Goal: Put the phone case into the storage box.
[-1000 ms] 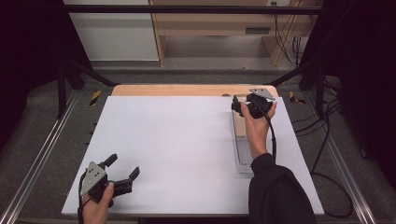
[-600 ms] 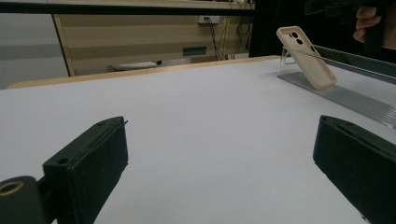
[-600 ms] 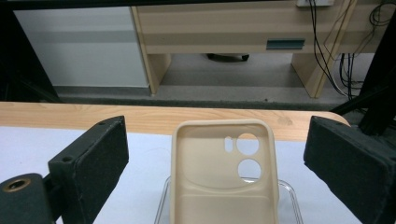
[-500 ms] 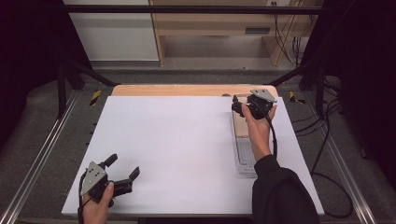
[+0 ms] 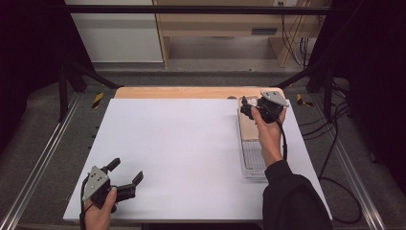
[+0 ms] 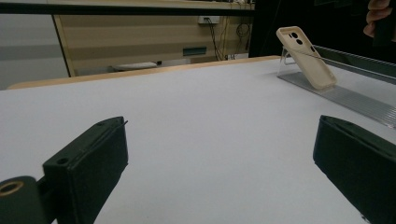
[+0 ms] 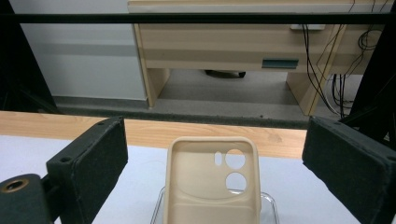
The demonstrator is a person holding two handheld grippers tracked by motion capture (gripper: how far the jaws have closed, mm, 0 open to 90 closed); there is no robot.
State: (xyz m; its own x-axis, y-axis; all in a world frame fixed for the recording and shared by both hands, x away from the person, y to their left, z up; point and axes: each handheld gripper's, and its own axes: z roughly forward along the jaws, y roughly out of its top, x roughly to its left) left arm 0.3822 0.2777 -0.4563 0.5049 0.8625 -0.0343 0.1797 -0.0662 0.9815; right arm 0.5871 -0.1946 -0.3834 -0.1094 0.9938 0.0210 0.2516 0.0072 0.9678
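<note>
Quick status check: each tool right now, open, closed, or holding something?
Left tool: open, holding nothing.
Right tool: open, holding nothing, above the phone case.

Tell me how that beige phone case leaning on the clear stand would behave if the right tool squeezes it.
The phone case is an empty shell with open camera holes, so it is probably light and may flex inward. It leans on the clear stand unclamped, so a nudge could tip or slide it. The matte surface probably grips well.
</note>
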